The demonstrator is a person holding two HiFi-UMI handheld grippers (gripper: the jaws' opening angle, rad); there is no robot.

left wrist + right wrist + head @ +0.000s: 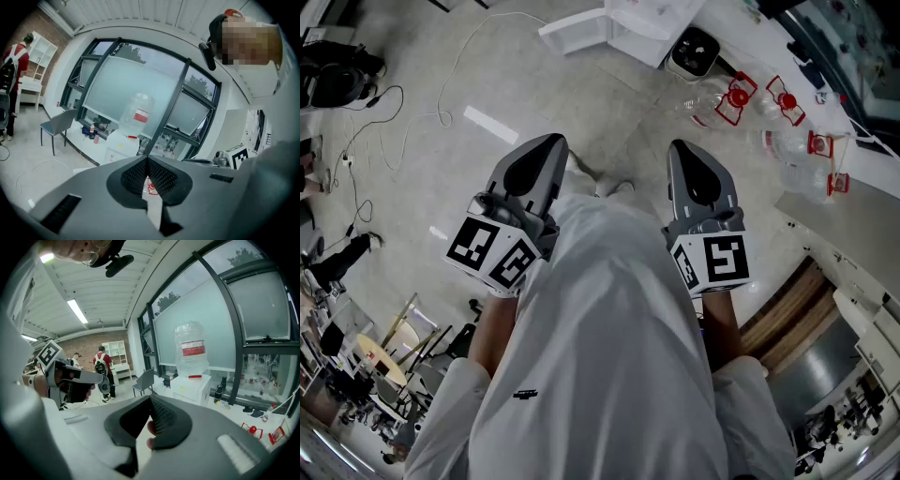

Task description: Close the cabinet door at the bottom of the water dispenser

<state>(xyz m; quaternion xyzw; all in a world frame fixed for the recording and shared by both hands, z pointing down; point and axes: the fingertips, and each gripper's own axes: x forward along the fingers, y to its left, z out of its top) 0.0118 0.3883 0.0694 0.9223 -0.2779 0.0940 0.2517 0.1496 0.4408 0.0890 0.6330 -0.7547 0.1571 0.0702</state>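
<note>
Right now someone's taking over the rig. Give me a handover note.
Left hand-held gripper: shut, empty.
Right hand-held gripper: shut, empty.
Both are held close to the body, touching nothing.
The water dispenser, with a bottle on top, stands by the window, well ahead of both.
Done: nothing that shows. The gripper bodies hide the dispenser's base, so the cabinet door can't be made out.
Left: walk up, find the door, push it closed.

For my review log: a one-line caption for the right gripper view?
Right gripper, jaws shut, facing a white water dispenser topped with a clear bottle by the window.
</note>
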